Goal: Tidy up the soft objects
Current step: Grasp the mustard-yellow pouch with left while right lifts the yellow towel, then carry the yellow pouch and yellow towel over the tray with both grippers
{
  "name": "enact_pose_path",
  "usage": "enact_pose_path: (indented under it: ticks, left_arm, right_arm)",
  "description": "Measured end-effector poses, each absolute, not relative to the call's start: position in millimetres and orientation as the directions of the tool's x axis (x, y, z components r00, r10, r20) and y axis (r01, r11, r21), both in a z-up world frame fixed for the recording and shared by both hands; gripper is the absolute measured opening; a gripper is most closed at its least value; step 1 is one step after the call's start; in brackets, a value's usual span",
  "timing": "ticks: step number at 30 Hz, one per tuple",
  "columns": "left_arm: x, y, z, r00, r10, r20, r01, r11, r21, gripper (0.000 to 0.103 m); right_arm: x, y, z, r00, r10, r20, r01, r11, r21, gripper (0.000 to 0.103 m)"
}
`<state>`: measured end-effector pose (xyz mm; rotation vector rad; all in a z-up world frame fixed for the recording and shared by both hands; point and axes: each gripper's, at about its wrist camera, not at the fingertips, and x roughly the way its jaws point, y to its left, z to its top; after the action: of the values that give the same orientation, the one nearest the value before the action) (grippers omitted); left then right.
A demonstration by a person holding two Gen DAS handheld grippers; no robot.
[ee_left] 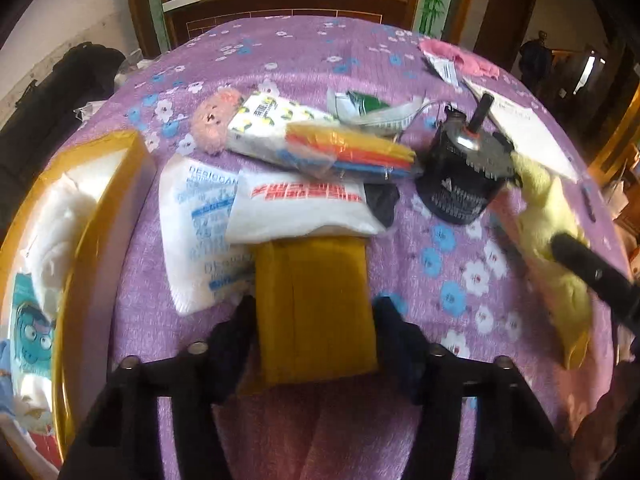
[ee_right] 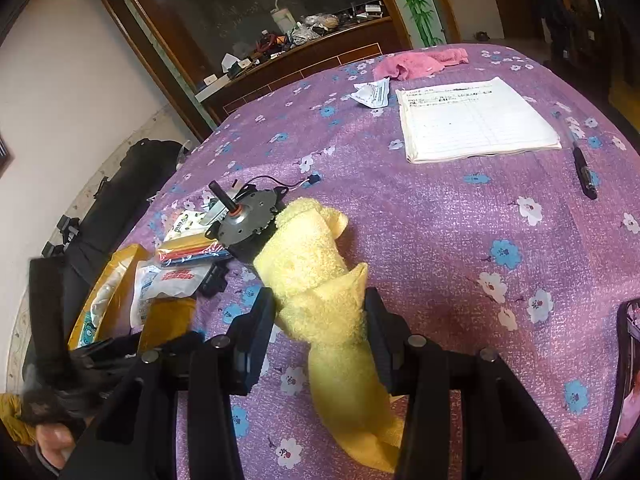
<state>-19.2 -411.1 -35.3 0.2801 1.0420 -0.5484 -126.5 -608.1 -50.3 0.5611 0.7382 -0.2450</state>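
My left gripper [ee_left: 314, 320] is shut on a folded mustard-yellow cloth [ee_left: 316, 312], held just above the purple flowered tablecloth [ee_left: 440, 272]. My right gripper [ee_right: 320, 328] is shut on a rolled pale-yellow towel [ee_right: 320, 280]; the towel also shows at the right of the left wrist view [ee_left: 556, 248]. A pink plush doll [ee_left: 214, 118], white soft packets [ee_left: 300, 208] and a pack of coloured strips [ee_left: 352, 152] lie in a pile ahead of the left gripper. A pink cloth [ee_right: 416, 62] lies at the table's far side.
A yellow box [ee_left: 96, 216] with white soft items stands at the left. A black motor with a shaft [ee_left: 464, 172] stands beside the towel. A lined notepad [ee_right: 476, 120] and a pen [ee_right: 584, 168] lie at the right. A wooden cabinet [ee_right: 280, 60] stands behind the table.
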Motion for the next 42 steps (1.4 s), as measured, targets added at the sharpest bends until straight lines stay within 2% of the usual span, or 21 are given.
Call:
enact_pose_path:
  ticks: [1,12,22,26,35,42]
  left_arm:
    - [-21,-408,-34,0.382,-0.305,-0.873,0.553,0.832,-0.048,0.053]
    - [-65,-366,-21,0.203,-0.475,-0.856,0.526,0.791,-0.314,0.053]
    - [-82,-354,-3,0.209,-0.521,-0.827,0.53,0.771,-0.352,0.052]
    - [-84,-341,8,0.223,-0.541,-0.811,0.523,0.768,-0.369,0.052]
    - [-83,-303,36,0.282,-0.571,-0.771,0.498,0.774,-0.391,0.052]
    - [-77,-270,53,0.339,-0.584,-0.738,0.467,0.785,-0.407,0.052]
  right_arm:
    - [-127,-608,-50,0.72,-0.018,-0.694,0.402,0.825,0.396,0.043]
    - [-126,-611,-53,0.718,-0.002,-0.696,0.405,0.815,0.415,0.044]
    - [-125,-608,-53,0.727,0.01,-0.686,0.386,0.821,0.421,0.044]
    - [-130,-617,-55,0.744,0.035,-0.667,0.395,0.782,0.482,0.044]
    - [-162,-598,-44,0.819,0.091,-0.566,0.364,0.68,0.636,0.044]
    - [-161,-545,-19,0.842,0.223,-0.49,0.226,0.679,0.698,0.044]
